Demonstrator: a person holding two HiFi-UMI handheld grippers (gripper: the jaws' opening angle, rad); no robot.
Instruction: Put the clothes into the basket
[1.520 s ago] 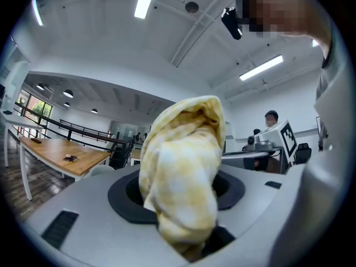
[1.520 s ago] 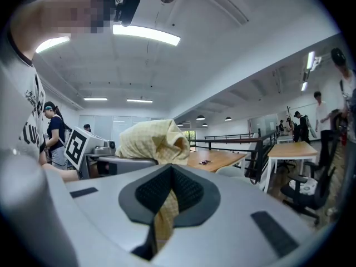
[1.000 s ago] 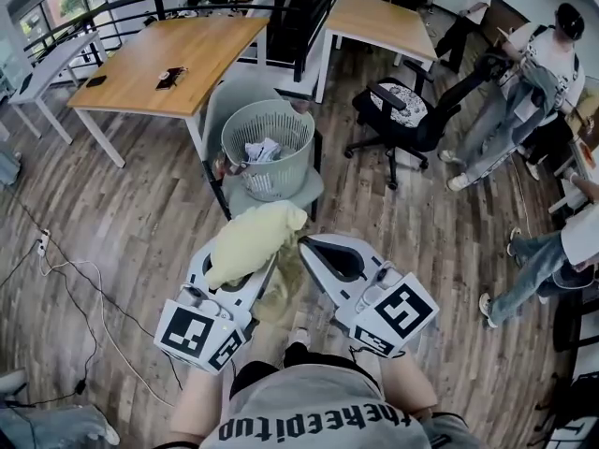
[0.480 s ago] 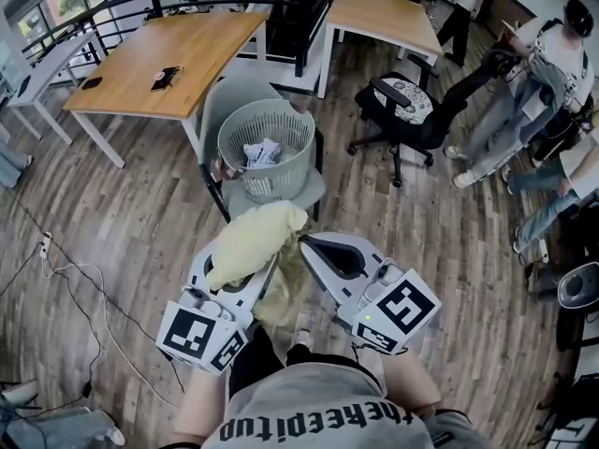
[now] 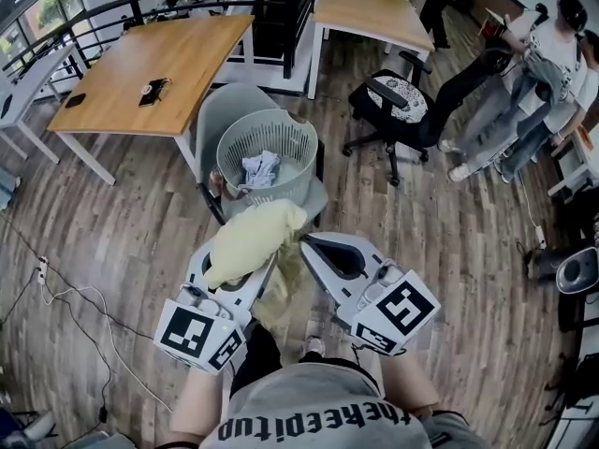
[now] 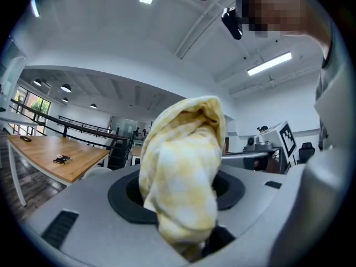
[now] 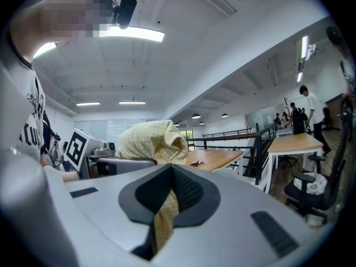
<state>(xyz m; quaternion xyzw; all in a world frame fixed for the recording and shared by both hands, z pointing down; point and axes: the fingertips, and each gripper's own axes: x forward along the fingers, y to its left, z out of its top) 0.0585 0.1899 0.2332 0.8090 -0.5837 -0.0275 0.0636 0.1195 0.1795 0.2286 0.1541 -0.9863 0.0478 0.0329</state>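
Observation:
A pale yellow checked cloth (image 5: 248,239) is bunched over my left gripper (image 5: 269,262) and hangs down between both grippers. In the left gripper view the cloth (image 6: 183,177) fills the jaws, which are shut on it. My right gripper (image 5: 313,247) sits close beside the left one, and a strip of the same cloth (image 7: 164,216) is pinched in its jaw slot. The grey slatted basket (image 5: 234,143) stands just ahead of both grippers on a grey chair (image 5: 217,108). A few pale clothes (image 5: 261,168) lie inside it.
A wooden table (image 5: 150,68) is behind the basket at the left, another table (image 5: 370,12) at the back. A black office chair (image 5: 398,106) stands to the right, with people (image 5: 524,73) beyond it. Cables (image 5: 65,288) trail over the wooden floor at the left.
Both grippers, still holding the cloth the same way, have come closer to the basket, which now sits lower and nearer in the head view. The people at the right have shifted.

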